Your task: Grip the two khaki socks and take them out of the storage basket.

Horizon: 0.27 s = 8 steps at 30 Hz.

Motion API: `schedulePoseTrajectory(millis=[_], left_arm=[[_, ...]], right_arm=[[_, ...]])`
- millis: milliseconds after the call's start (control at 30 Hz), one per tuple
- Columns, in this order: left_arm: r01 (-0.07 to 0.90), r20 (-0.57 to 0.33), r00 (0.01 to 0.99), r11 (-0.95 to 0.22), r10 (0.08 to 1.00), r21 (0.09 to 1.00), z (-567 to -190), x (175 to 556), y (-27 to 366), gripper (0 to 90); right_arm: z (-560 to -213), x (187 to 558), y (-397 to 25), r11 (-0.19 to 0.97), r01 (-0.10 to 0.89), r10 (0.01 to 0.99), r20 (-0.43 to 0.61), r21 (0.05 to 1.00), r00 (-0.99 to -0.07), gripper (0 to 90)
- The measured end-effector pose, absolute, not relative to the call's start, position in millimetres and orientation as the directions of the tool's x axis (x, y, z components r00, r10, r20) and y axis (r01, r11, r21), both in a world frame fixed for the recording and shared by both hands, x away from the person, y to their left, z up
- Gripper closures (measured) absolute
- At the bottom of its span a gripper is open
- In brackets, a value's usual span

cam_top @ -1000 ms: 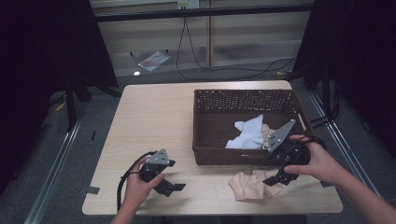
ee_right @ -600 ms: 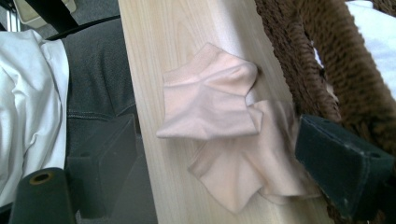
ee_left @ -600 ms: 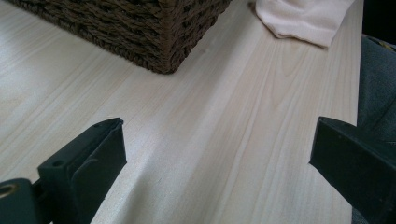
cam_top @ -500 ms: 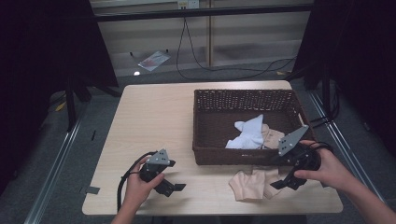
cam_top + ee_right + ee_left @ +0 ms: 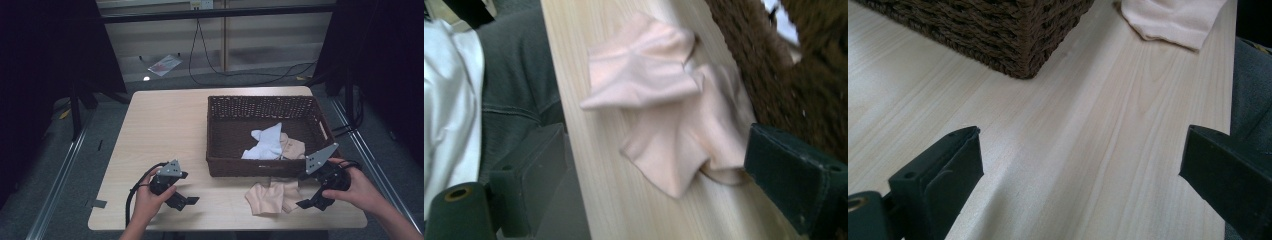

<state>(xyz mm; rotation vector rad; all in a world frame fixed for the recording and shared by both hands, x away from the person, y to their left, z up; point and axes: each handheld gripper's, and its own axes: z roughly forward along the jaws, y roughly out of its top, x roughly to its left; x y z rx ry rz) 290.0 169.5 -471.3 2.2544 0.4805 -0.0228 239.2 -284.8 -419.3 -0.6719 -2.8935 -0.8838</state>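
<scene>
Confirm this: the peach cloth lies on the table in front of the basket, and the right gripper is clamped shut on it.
Not quite. The peach cloth does lie on the table in front of the basket, but the right gripper is open; the right gripper view shows its jaws spread wide apart, holding nothing.

Left gripper and right gripper held low — jaws spread wide (nothing gripped).
</scene>
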Motion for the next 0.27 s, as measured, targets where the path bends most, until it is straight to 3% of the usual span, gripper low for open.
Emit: schedulePoseTrajectory(millis=[267], left_arm=[[0.353, -0.173, 0.925, -0.595, 0.338, 0.722, -472, 290, 169, 3.2]], right_arm=[[-435, 232, -291, 0.701, 0.453, 0.441, 0.164, 0.550, -0.882, 10.2]])
